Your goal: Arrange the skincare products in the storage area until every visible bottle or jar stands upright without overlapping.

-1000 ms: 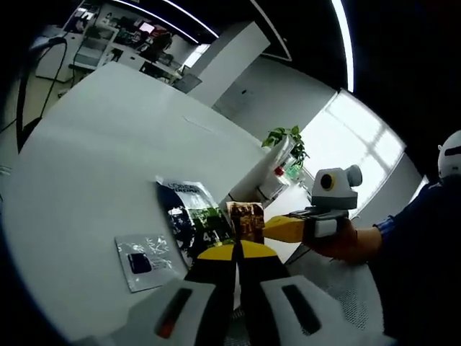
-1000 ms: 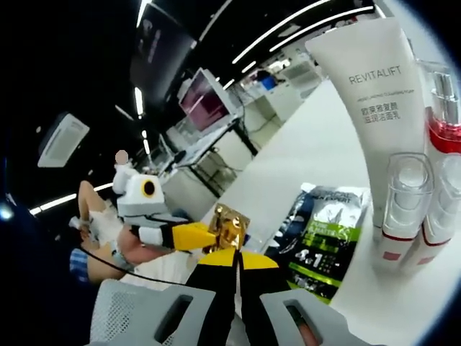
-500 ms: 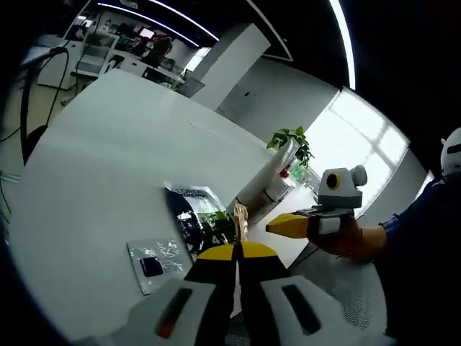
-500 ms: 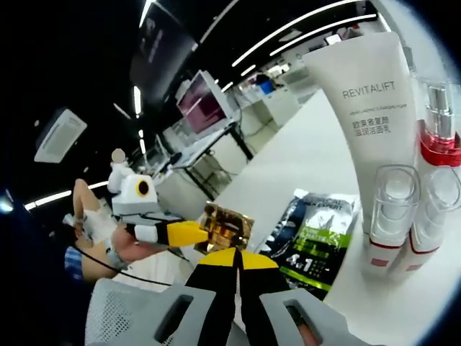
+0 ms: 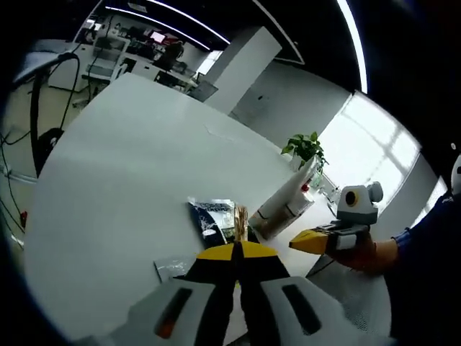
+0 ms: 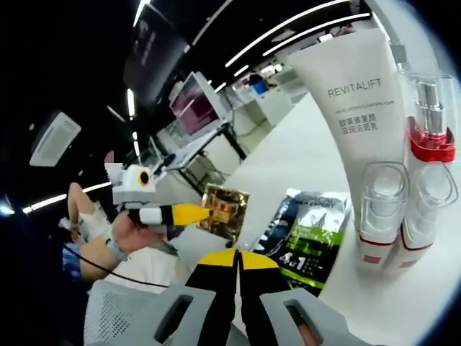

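The left gripper (image 6: pixel 204 213) is reaching in from the left of the right gripper view, its yellow jaws clenched on one edge of a small gold sachet (image 6: pixel 225 212) and holding it up in the air off the table's near edge; in the left gripper view the same sachet (image 5: pixel 240 223) is showing edge-on just above the closed jaws; the right gripper (image 5: pixel 311 241) is sitting out past the table's edge in that view, a hand (image 5: pixel 364 254) wrapped behind it, its yellow jaws pressed together on nothing.

On the white table (image 5: pixel 122 180), near its edge, a dark sachet with green print (image 6: pixel 308 232) is lying flat; a small silvery packet (image 5: pixel 173 268) is lying just beside it, closer to the left gripper.

Further along the same edge the skincare products are standing upright, close together: a tall white tube marked REVITALIFT (image 6: pixel 356 94) at the back, a red-collared pump bottle (image 6: pixel 429 140) next to it, and two clear-capped small bottles (image 6: pixel 380 209) side by side in front, touching or nearly so.
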Available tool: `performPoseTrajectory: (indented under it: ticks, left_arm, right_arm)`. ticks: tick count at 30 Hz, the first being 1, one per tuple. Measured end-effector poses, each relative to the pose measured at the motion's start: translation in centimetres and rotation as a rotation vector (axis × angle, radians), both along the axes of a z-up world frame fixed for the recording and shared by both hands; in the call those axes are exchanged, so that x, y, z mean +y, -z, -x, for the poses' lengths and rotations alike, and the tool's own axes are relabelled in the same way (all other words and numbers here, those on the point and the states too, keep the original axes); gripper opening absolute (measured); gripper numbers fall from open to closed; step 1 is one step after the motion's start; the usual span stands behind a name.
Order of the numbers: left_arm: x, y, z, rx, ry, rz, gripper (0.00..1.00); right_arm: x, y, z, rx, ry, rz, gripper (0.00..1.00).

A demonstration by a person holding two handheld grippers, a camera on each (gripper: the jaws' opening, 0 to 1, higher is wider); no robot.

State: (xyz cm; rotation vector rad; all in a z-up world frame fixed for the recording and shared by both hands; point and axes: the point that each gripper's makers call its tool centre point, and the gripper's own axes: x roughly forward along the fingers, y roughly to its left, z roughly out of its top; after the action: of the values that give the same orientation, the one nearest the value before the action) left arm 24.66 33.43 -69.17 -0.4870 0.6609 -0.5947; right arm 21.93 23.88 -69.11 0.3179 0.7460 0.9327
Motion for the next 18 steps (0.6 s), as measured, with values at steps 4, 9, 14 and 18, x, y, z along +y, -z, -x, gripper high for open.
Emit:
performPoseTrajectory:
  ticks: [4, 9, 14, 18]
  left_arm:
    - [1.2, 1.2, -2.3, 0.035, -0.040, -0.030, 0.00]
    - [1.9, 3.4, -4.9, 0.094, -0.059, -0.086, 0.00]
    - [2.3, 5.3, -5.7, 0.146, -0.040, -0.168, 0.00]
    - [2.6, 6.4, -5.7, 0.167, -0.026, -0.225, 0.00]
  right_arm:
    - [-0.2, 0.1, -0.1, -0.009, -0.001, 0.011, 0.00]
    - [-0.4, 0.2, -0.3, -0.010, 0.010, 0.016, 0.00]
    - [-0.5, 0.4, -0.3, -0.016, 0.006, 0.029, 0.00]
    - [-0.4, 0.6, -0.3, -0.016, 0.004, 0.034, 0.00]
